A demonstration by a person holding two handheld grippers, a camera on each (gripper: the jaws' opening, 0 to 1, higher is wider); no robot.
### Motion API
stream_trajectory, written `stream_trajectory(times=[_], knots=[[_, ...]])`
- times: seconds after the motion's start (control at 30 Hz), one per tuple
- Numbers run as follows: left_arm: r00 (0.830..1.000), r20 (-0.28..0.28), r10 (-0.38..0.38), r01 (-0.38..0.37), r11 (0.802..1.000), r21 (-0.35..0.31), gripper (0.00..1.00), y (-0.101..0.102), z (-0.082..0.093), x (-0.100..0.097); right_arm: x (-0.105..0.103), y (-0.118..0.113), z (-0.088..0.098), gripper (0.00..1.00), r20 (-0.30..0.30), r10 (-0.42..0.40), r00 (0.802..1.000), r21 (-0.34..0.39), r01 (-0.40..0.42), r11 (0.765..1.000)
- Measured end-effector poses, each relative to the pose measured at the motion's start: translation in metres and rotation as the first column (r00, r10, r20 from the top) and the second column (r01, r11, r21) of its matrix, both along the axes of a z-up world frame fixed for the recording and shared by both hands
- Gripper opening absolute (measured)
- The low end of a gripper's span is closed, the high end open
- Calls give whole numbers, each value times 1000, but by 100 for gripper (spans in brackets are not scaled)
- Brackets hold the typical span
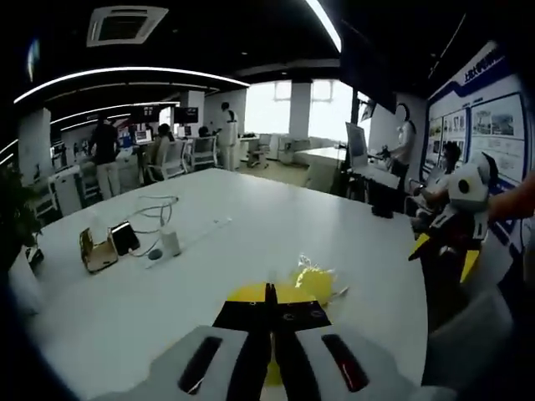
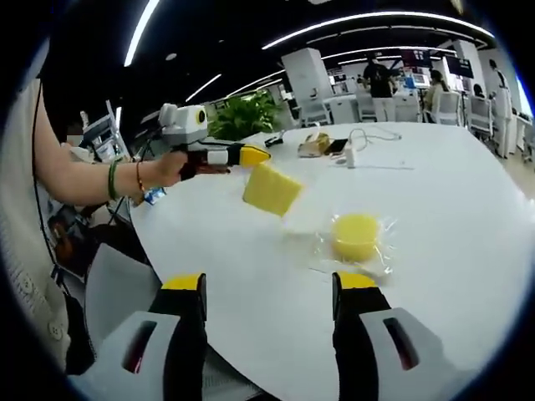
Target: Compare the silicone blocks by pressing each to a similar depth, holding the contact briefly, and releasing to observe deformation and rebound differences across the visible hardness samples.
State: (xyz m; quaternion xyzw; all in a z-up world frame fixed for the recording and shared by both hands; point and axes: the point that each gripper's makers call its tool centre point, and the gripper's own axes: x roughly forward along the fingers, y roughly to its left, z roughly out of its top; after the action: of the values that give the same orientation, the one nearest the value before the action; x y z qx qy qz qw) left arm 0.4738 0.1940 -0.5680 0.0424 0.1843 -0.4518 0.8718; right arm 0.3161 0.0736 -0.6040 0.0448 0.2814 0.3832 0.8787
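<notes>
I have the left gripper (image 2: 251,155) clamped on a yellow square block (image 2: 271,189), lifted clear of the white table (image 2: 468,251). In the right gripper view it sits left of centre, the block hanging tilted from the yellow tips at the end of the hand (image 2: 171,167). In the left gripper view my own jaws meet at the bottom centre, closed, with yellow (image 1: 251,292) showing just past the tips, which I take to be that same block.

The right gripper (image 2: 272,288) stands wide open, nothing between its jaws, its two yellow-tipped fingers rising from the bottom of its view. The round yellow block (image 2: 356,235) lies on the table straight ahead of it, slightly toward the right jaw, on a clear plastic wrapper (image 2: 322,251). In the left gripper view I see this sample with its crinkled wrapper (image 1: 316,281) just right of my closed tips.

So the relation that matters: the round sample is nearer the open right gripper, almost on its axis, while the square one is held up and to the left, well off the table. As a disc, the round block shows no long axis, so I judge no roll is needed to press it, only a forward descent.

Far across the table lie a phone and cables (image 2: 355,142).
</notes>
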Motion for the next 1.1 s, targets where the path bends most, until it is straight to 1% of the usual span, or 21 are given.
stream_trajectory(times=[0.07, 0.17, 0.2, 0.23, 0.27, 0.3, 0.37, 0.43, 0.47, 0.57, 0.6, 0.63, 0.67, 0.7, 0.73, 0.77, 0.8, 0.87, 1.0, 1.03, 1.1], knots=[[1000, 16, -12, 12, 1000, 11, 0, 0, 9, -6, 4, 1, 4, 56, 11, 24, 1000, -11, -24, 1000], [999, 21, -35, 34, 999, 10, 0, -1, 19, -14, 10, 3, 13, 55, 42, 60, 997, -26, -59, 998], [999, 23, -48, 47, 999, 11, 0, -4, 28, -25, 11, 3, 16, 55, 49, 76, 996, -33, -75, 997], [998, 25, -61, 61, 998, 12, 0, -5, 31, -29, 13, 4, 18, 55, 57, 93, 994, -46, -91, 995], [997, 30, -68, 67, 998, 15, 0, -6, 36, -34, 16, 4, 22, 55, 79, 121, 989, -71, -116, 991], [996, 28, -80, 80, 997, 14, 0, -6, 39, -37, 17, 5, 24, 56, 89, 140, 986, -84, -133, 988], [995, 40, -95, 94, 995, 14, 0, -7, 47, -45, 21, 9, 31, 56, 103, 167, 981, -89, -158, 983], [992, 37, -118, 118, 993, 4, 0, -9, 55, -54, 26, 15, 41, 57, 128, 207, 970, -96, -196, 976], [991, 40, -126, 126, 992, 1, 0, -11, 58, -58, 30, 18, 46, 57, 146, 232, 962, -110, -217, 970], [985, 45, -169, 169, 986, 14, 0, -15, 65, -74, 35, 30, 58, 58, 171, 303, 938, -125, -284, 951], [982, 44, -183, 182, 983, 21, 0, -16, 65, -77, 35, 34, 61, 59, 174, 330, 928, -136, -310, 941], [978, 58, -200, 197, 979, 44, 0, -17, 66, -82, 38, 38, 64, 59, 183, 358, 916, -158, -332, 930], [976, 54, -209, 207, 977, 50, 0, -18, 66, -85, 39, 41, 67, 58, 191, 375, 907, -170, -346, 923], [974, 63, -218, 214, 975, 65, 0, -19, 68, -88, 40, 47, 71, 58, 197, 401, 895, -176, -370, 912], [973, 67, -220, 216, 974, 66, 0, -19, 69, -90, 40, 51, 73, 59, 197, 423, 884, -181, -391, 902], [972, 58, -228, 224, 973, 62, 0, -20, 70, -92, 40, 55, 76, 59, 198, 452, 870, -198, -416, 888], [970, 62, -235, 231, 970, 72, 0, -21, 71, -95, 41, 58, 78, 59, 204, 472, 857, -212, -432, 876], [964, 67, -257, 252, 964, 84, 0, -22, 74, -98, 41, 63, 79, 59, 202, 502, 841, -230, -458, 859], [959, 77, -273, 266, 960, 87, 0, -24, 82, -102, 44, 72, 80, 59, 188, 566, 803, -282, -507, 814], [957, 78, -279, 272, 958, 88, 0, -25, 83, -103, 45, 74, 81, 59, 190, 576, 795, -291, -515, 806], [949, 88, -304, 295, 950, 99, 0, -28, 86, -105, 46, 80, 82, 59, 183, 599, 779, -297, -537, 790]])
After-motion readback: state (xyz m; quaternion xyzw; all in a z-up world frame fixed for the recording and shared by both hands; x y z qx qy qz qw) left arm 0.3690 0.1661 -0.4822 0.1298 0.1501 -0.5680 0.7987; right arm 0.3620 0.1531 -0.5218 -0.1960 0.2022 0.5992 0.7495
